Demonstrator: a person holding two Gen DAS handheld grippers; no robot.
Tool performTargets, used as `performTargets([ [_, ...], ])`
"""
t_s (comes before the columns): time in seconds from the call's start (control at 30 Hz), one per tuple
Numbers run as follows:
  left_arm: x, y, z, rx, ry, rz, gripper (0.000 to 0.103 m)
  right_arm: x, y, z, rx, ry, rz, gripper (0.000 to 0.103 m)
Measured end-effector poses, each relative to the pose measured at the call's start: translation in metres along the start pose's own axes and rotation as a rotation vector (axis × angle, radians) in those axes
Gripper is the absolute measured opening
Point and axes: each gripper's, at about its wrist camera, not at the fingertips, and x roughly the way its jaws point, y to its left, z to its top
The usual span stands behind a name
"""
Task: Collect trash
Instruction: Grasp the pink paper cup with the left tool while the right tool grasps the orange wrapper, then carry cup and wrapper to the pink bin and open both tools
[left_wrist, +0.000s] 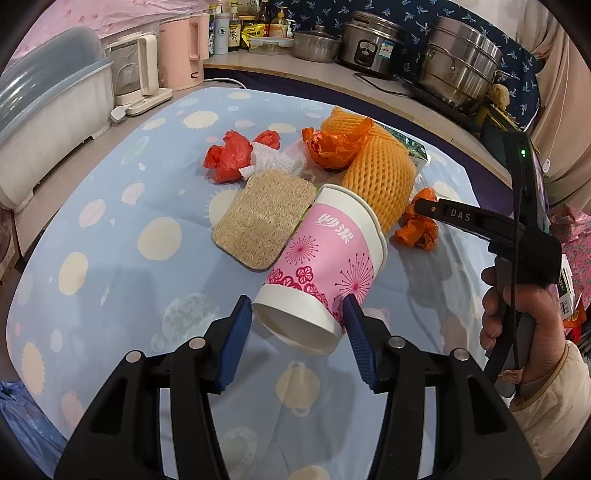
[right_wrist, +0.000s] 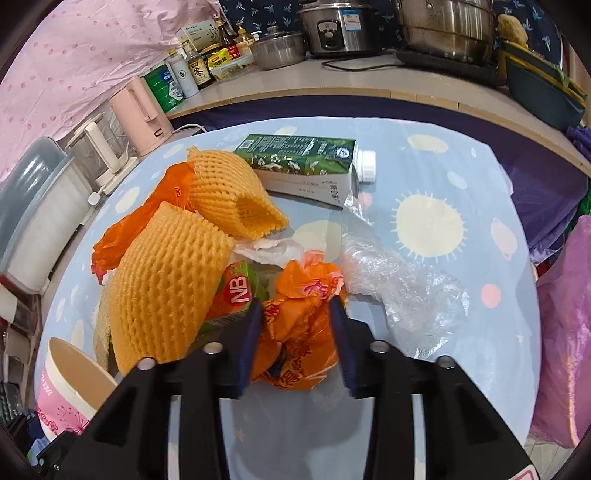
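My left gripper (left_wrist: 297, 310) is shut on a pink and white paper cup (left_wrist: 325, 269), held tilted above the table with its base toward the camera. My right gripper (right_wrist: 295, 314) is shut on a crumpled orange wrapper (right_wrist: 299, 332); the same wrapper (left_wrist: 417, 230) and gripper show in the left wrist view. On the blue tablecloth (left_wrist: 110, 258) lie a tan scrub pad (left_wrist: 262, 218), a red bag with white paper (left_wrist: 236, 157), orange foam nets (right_wrist: 166, 288), a green milk carton (right_wrist: 306, 166), a small green NB box (right_wrist: 236, 291) and clear plastic film (right_wrist: 399, 280).
A white dish rack (left_wrist: 55, 122), a kettle (left_wrist: 136, 74) and a pink jug (left_wrist: 181, 51) stand at the left edge. Pots, a rice cooker (left_wrist: 369, 40) and bottles line the back counter. A purple bag (right_wrist: 565, 332) hangs at the table's right.
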Motion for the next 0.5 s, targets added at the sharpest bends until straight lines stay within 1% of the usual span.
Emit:
performTargets([
  [0.03,-0.001,0.0,0.0,0.0,-0.001,0.0,0.049,-0.002,0.0,-0.002,0.0,-0.003,0.006,0.025],
  [0.07,-0.001,-0.001,0.0,0.001,-0.002,0.001,0.049,-0.004,0.0,-0.003,-0.006,-0.006,0.009,0.022],
  [0.13,-0.004,-0.002,0.0,0.001,-0.008,0.0,0.049,-0.012,0.001,-0.007,-0.012,-0.017,0.005,0.022],
  [0.3,-0.015,-0.011,0.0,0.016,-0.025,-0.011,0.049,-0.042,-0.004,-0.018,0.002,-0.04,0.043,0.021],
  [0.4,-0.026,-0.021,0.0,0.034,-0.039,-0.027,0.049,-0.067,-0.008,-0.025,0.003,-0.063,0.075,0.021],
  [0.5,-0.036,-0.035,0.001,0.058,-0.053,-0.052,0.049,-0.098,-0.014,-0.034,0.004,-0.103,0.085,0.021],
])
